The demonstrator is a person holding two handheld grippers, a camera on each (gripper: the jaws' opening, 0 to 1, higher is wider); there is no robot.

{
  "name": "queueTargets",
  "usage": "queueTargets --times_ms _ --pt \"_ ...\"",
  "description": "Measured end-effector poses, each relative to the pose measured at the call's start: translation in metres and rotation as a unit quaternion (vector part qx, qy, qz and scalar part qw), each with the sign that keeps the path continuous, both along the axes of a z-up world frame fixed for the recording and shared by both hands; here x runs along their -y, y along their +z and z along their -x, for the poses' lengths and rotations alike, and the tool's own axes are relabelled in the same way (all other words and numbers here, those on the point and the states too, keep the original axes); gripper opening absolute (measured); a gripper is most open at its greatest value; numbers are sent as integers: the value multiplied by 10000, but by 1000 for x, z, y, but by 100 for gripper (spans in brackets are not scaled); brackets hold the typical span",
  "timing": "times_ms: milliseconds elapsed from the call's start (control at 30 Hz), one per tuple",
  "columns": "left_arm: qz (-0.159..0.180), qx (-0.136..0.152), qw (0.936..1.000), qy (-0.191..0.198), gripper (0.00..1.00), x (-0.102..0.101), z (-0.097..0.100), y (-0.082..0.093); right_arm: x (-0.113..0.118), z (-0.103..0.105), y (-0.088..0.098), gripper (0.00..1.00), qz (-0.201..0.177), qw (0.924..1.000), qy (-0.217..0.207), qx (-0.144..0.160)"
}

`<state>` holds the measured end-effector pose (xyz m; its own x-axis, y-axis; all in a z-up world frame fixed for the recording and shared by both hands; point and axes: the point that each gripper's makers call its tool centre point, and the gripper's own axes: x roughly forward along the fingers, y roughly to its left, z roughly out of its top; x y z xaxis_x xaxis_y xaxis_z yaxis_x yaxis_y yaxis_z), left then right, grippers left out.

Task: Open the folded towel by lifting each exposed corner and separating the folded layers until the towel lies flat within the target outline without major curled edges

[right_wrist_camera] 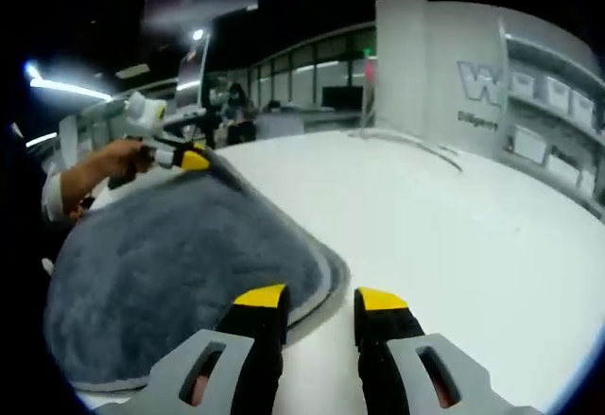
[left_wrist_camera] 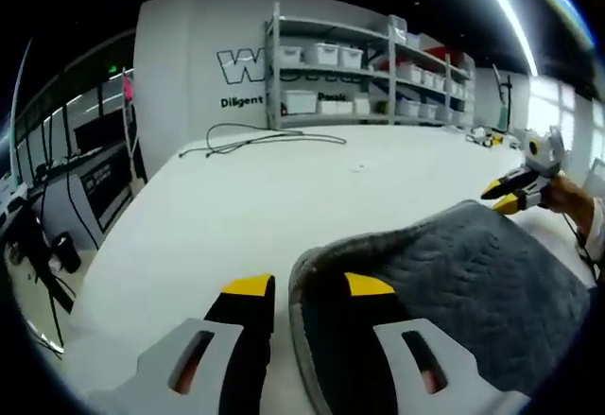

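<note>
While "Diligent" (left_wrist_camera: 242,102) marks the wall, both tools parted, left tool (left_wrist_camera: 309,287) astride towel (left_wrist_camera: 473,273) edge.

Not much lettering is showing up here tbh. The white wall (left_wrist_camera: 203,65) behind the shelves (left_wrist_camera: 364,65) is carrying a big outlined "W", with the rest getting cut off by the shelving, and "Diligent" is sitting in small dark print under it. The right gripper view is catching that "W" too, with the smaller line too blurry.
</note>
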<state>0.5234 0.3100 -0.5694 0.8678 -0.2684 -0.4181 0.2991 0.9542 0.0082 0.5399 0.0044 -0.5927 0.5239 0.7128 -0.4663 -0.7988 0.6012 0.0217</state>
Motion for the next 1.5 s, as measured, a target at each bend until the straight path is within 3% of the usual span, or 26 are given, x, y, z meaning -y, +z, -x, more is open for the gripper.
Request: queueTargets --times_ms 333,600,800,1000,1500 --pt "-175 -294 9994 -74 23 -2 1 -13 -2 3 -4 24 -156 9997 16 -175" --pt "-134 -361 9992 -127 8 6 0 -21 -5 5 -3 10 -197 9995 150 -196" --pt "-125 -376 9991 -151 7 9 -1 -22 -6 6 -1 1 -225 9995 183 -145" --pt "118 -444 9989 -78 5 5 -6 -23 -6 7 0 0 -159 9996 216 -79" --pt "7 -538 9982 -256 5 12 -19 -20 3 18 14 0 -166 9997 154 15"
